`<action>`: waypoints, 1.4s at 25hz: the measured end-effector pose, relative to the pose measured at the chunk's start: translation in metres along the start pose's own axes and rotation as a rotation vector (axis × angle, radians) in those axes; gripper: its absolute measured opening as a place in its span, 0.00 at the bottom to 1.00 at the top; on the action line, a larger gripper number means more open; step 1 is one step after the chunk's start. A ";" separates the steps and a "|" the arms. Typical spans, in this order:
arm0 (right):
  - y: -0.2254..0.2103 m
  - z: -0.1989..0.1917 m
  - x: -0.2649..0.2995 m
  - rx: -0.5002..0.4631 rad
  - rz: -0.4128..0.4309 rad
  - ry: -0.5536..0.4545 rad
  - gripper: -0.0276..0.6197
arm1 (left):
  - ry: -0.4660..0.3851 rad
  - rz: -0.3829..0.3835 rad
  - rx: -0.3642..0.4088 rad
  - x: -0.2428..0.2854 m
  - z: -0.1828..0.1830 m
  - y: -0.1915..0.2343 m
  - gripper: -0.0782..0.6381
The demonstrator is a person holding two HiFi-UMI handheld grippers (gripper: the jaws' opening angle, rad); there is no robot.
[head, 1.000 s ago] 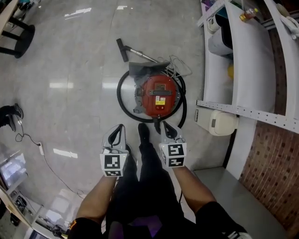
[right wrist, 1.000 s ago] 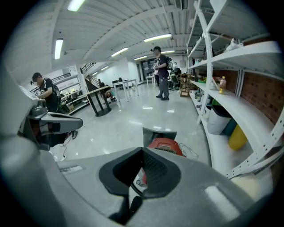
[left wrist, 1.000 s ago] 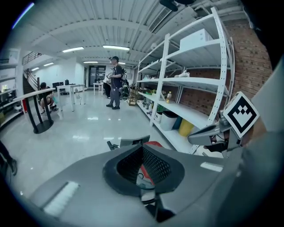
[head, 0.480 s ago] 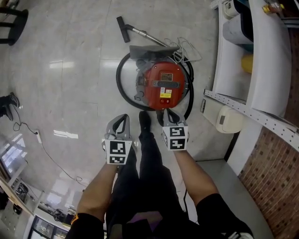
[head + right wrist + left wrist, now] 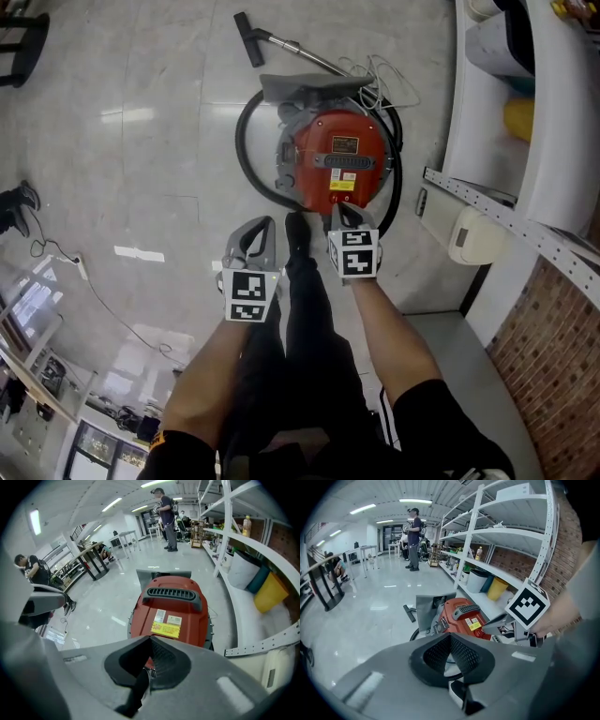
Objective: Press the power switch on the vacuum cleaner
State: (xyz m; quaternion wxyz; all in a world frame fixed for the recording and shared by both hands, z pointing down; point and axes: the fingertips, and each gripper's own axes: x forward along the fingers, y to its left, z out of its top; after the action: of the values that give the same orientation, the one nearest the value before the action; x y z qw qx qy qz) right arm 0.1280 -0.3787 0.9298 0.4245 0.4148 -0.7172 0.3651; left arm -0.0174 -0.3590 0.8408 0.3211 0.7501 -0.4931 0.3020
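The pale glossy floor (image 5: 141,187) fills most of the head view, with white shelves (image 5: 487,122) running down the right edge. The red vacuum cleaner (image 5: 337,155) sits on the floor in the upper middle of that frame, just left of the shelves, with its black hose (image 5: 246,178) looped round it.

Below it, the person's arms hold both tools out. The right tongs (image 5: 341,214) are closed with nothing between them, and their tip lies at the lower edge of the red body. The left tongs (image 5: 260,230) are also closed and empty. They are lower left of the machine, over bare floor, and take no part.

In the right gripper view the dark ribbed handle (image 5: 175,592) crosses the top of the body, and a yellow label (image 5: 165,629) lies below it at mid-frame. The power switch is too small to make out for sure. It is probably on the near rim under that label, close to where the closed tip points.

Pressing with the tongs shut looks right, since one blunt tip is steadier than two spread ones. The tip should go straight down onto the middle of the switch. A slanted push could slide off or roll the machine toward the upper part of the frame. The press should be short and firm, and the left tongs should stay clear of the hose.
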 end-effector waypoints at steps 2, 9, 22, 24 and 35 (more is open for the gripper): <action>-0.001 -0.005 0.007 0.004 0.002 0.016 0.03 | 0.007 0.002 0.003 0.002 -0.002 0.002 0.13; -0.003 -0.013 0.024 0.007 0.010 0.066 0.03 | 0.036 0.019 0.004 0.002 -0.014 0.007 0.13; 0.012 -0.012 0.030 -0.009 0.044 0.090 0.03 | 0.030 0.041 -0.043 -0.003 -0.010 0.010 0.13; 0.012 -0.010 0.025 -0.016 0.042 0.069 0.03 | 0.021 0.033 -0.053 -0.005 -0.005 0.008 0.13; 0.039 0.018 -0.029 0.016 0.065 -0.069 0.03 | 0.016 0.022 -0.066 -0.022 0.014 0.001 0.13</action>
State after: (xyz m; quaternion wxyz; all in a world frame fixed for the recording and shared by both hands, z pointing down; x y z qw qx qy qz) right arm 0.0960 -0.3706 0.8898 0.3841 0.4068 -0.7416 0.3701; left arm -0.0234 -0.3583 0.8158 0.3465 0.7311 -0.5083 0.2950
